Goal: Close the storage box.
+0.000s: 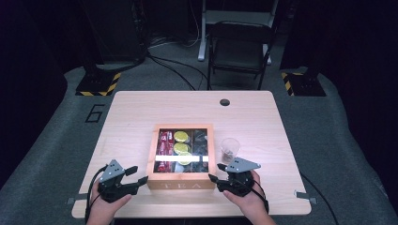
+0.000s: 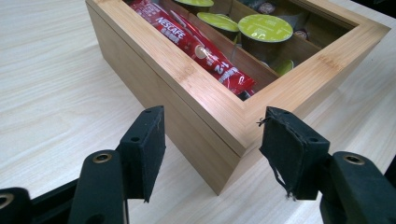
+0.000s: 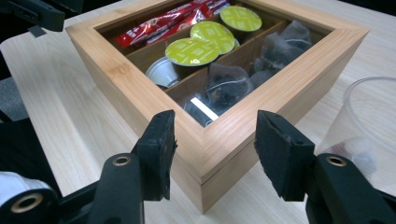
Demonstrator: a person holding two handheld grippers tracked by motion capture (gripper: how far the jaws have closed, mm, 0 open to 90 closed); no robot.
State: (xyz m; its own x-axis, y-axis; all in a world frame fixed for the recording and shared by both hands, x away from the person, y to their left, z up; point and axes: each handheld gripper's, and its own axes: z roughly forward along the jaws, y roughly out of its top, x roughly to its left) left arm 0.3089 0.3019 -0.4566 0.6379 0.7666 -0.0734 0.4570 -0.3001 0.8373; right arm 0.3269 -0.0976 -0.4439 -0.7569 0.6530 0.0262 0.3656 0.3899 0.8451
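A wooden tea box (image 1: 182, 157) with a glass window lid sits at the middle of the table, near the front edge. Inside it are red sachets (image 2: 196, 44), green-topped capsules (image 3: 201, 44) and dark tea bags (image 3: 275, 49). My left gripper (image 1: 139, 174) is at the box's front left corner (image 2: 224, 140). Its pads (image 2: 144, 147) stand either side of that corner, open, with a gap on the left side. My right gripper (image 1: 216, 172) straddles the front right corner (image 3: 210, 149), and its pads (image 3: 280, 154) are also open.
A clear plastic cup (image 1: 229, 149) stands just right of the box, close to my right gripper, with something small at its bottom (image 3: 359, 154). A cable hole (image 1: 225, 102) is in the far part of the table (image 1: 141, 108). A chair (image 1: 239, 47) stands beyond the table.
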